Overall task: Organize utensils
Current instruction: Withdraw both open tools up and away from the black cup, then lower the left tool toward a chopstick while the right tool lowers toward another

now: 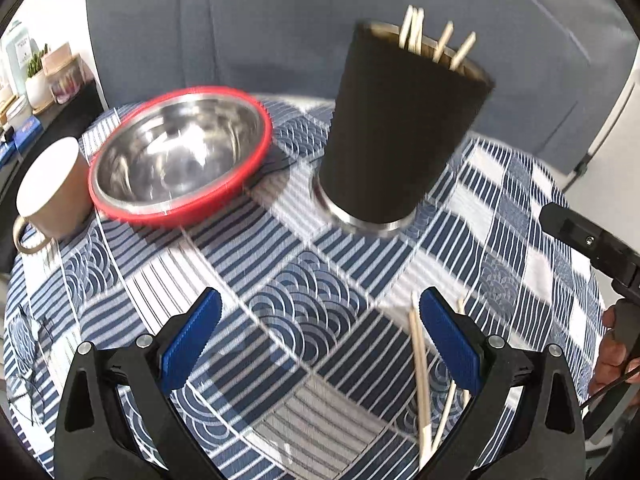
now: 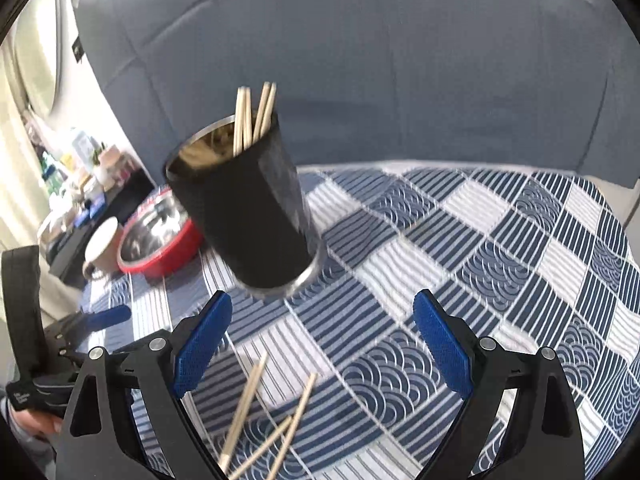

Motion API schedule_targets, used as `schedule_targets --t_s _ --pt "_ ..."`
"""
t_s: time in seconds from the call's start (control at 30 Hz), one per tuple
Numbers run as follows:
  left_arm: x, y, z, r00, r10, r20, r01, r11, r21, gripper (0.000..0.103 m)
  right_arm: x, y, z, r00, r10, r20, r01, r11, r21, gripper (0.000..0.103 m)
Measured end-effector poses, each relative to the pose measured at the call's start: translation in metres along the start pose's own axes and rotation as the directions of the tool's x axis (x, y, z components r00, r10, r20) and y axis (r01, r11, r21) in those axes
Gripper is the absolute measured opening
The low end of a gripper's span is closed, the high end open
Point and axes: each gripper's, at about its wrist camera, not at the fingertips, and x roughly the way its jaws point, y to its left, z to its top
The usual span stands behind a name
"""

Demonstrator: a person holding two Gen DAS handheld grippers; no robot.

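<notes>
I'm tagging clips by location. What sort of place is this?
Probably a home living or dining area: a table under a blue patterned cloth, a grey sofa back behind it, and a cluttered side shelf.

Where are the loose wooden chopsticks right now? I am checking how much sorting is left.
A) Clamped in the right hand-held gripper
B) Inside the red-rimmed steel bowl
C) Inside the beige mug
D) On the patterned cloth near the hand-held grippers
D: several loose wooden chopsticks lie on the blue-and-white patterned tablecloth below the open right hand-held gripper, while others already stand in the tall black cup.
</notes>
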Motion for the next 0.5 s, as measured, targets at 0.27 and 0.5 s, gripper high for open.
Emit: schedule_targets --t_s 0.27,0.5 --pt "0.020 -0.008 -0.025 0.995 -0.012 -0.100 0.014 1.000 0.024 0.097 0.010 -0.004 -0.047 0.994 -0.014 -0.107 0.010 0.999 -0.039 0.088" --pt "0.034 -0.015 -0.036 0.985 0.000 -0.172 0.009 0.999 0.047 0.097 0.015 -0.003 -0.088 0.982 -0.046 -0.185 0.030 0.996 -0.089 0.088"
